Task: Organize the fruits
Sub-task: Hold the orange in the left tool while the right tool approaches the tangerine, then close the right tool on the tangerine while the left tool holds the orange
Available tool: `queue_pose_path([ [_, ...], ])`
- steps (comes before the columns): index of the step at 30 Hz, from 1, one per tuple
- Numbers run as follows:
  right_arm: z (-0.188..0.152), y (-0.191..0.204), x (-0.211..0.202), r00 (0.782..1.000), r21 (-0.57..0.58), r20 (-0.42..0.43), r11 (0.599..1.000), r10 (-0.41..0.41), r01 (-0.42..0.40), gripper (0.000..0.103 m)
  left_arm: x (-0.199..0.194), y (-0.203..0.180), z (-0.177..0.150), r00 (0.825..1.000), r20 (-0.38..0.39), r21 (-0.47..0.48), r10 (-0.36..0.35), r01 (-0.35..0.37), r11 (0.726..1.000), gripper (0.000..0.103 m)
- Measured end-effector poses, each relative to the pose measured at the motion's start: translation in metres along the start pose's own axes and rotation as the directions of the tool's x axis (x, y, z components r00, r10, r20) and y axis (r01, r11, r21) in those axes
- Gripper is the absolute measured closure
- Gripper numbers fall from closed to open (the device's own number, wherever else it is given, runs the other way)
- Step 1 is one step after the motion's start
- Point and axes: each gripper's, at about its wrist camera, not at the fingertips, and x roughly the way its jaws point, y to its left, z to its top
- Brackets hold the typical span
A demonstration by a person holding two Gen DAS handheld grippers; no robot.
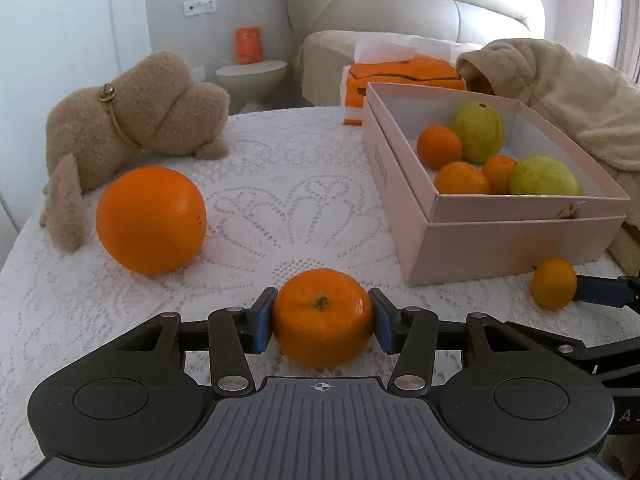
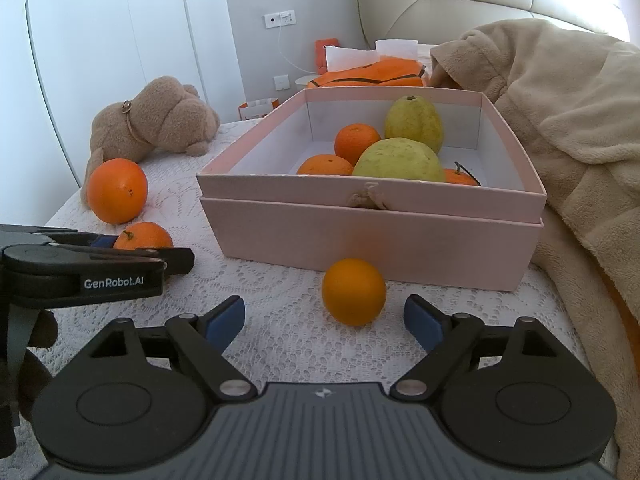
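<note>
My left gripper [image 1: 322, 320] is shut on a mandarin [image 1: 322, 317] that rests on the lace tablecloth; the same mandarin shows in the right wrist view [image 2: 143, 236]. A large orange [image 1: 151, 219] lies to its left. My right gripper [image 2: 324, 320] is open, its blue pads either side of a small orange [image 2: 354, 291] just ahead of it, not touching. That small orange also shows in the left wrist view [image 1: 553, 283]. A pink box [image 2: 372, 236] behind it holds several oranges and two green fruits [image 2: 400, 160].
A brown plush toy [image 1: 132, 120] lies at the table's back left. A beige blanket [image 2: 560, 140] drapes over the right side next to the box. An orange tissue box [image 1: 400, 76] stands behind the pink box. A sofa is beyond the table.
</note>
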Motion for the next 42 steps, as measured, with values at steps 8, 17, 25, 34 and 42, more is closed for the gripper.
queue_pose_path([
  [8, 0.001, -0.003, 0.003, 0.997, 0.005, -0.027, 0.997, 0.071, -0.071, 0.001, -0.010, 0.007, -0.012, 0.998, 0.029, 0.019, -0.051, 0.050, 0.999, 0.050],
  [17, 0.002, 0.007, 0.006, 0.998, -0.065, -0.058, 0.997, 0.036, -0.039, 0.000, -0.044, 0.009, -0.041, 0.996, 0.013, 0.055, -0.084, 0.083, 0.995, 0.050],
  [25, 0.000, 0.014, 0.001, 0.998, -0.081, -0.013, 0.995, -0.055, 0.054, 0.033, -0.049, 0.008, -0.047, 0.996, 0.033, 0.051, -0.077, 0.076, 0.996, 0.050],
  [34, 0.005, 0.018, -0.010, 0.997, -0.080, -0.028, 0.994, -0.076, 0.074, 0.072, -0.050, 0.010, -0.049, 0.996, 0.046, 0.030, -0.081, 0.080, 0.996, 0.050],
  [42, 0.008, 0.023, -0.025, 0.998, -0.093, -0.009, 0.994, -0.059, 0.057, 0.073, -0.051, 0.011, -0.049, 0.996, 0.043, 0.023, -0.081, 0.080, 0.997, 0.050],
])
